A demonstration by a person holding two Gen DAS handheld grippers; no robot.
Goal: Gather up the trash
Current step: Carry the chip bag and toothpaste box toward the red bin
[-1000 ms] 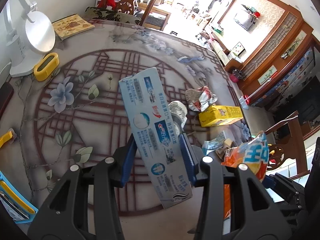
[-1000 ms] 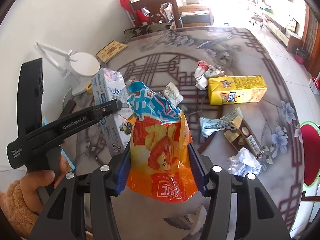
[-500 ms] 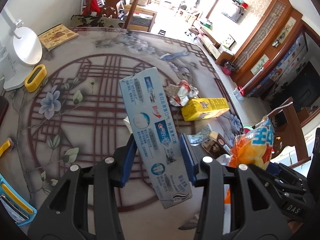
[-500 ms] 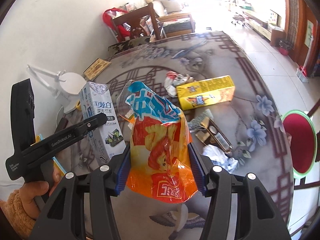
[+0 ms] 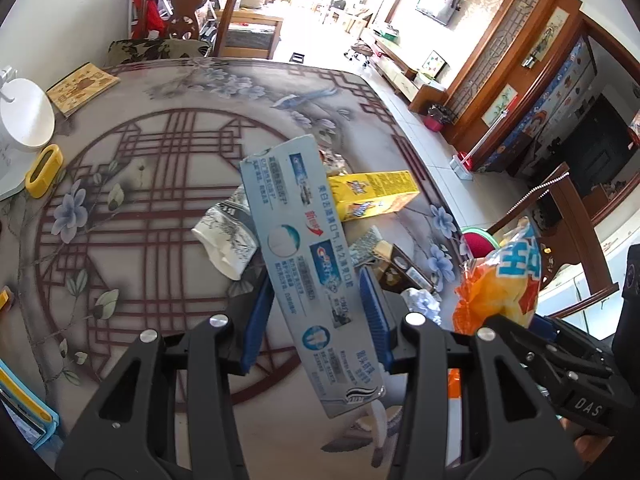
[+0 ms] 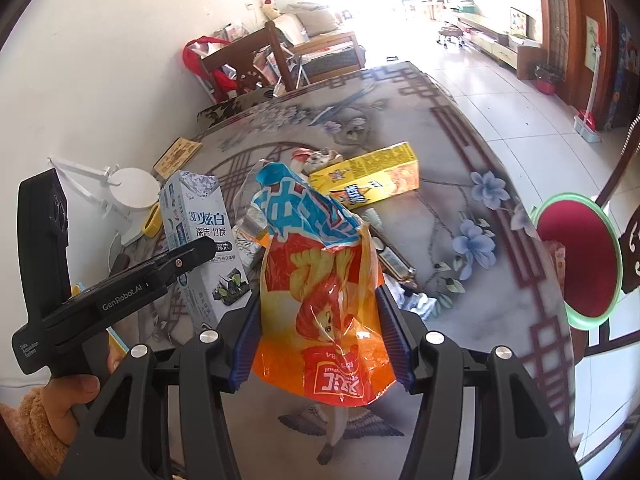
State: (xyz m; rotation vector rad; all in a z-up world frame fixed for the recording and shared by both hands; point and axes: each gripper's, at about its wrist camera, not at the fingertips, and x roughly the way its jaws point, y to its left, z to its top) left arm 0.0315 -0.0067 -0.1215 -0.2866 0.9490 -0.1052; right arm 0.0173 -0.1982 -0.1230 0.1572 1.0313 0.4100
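In the left wrist view, our left tool (image 5: 316,316) clamps a pale blue toothpaste box (image 5: 308,264), tilted, above the tabletop (image 5: 120,216), with a yellow carton (image 5: 376,194) lying beyond it. In the right wrist view, our right tool (image 6: 320,332) pinches an orange snack bag (image 6: 320,304) upright between its blue pads, the left tool and its box just to its left.

**Held packaging screens much of the table litter**

In the left wrist view, the toothpaste box (image 5: 308,264) covers part of the yellow carton (image 5: 376,194) at its 2 o'clock and the crumpled wrapper (image 5: 230,240) at its 9 o'clock. The round white lamp (image 5: 22,124) is cut by the frame's 9 o'clock edge. In the right wrist view, the snack bag (image 6: 324,292) hides litter behind it; small print stays unreadable.
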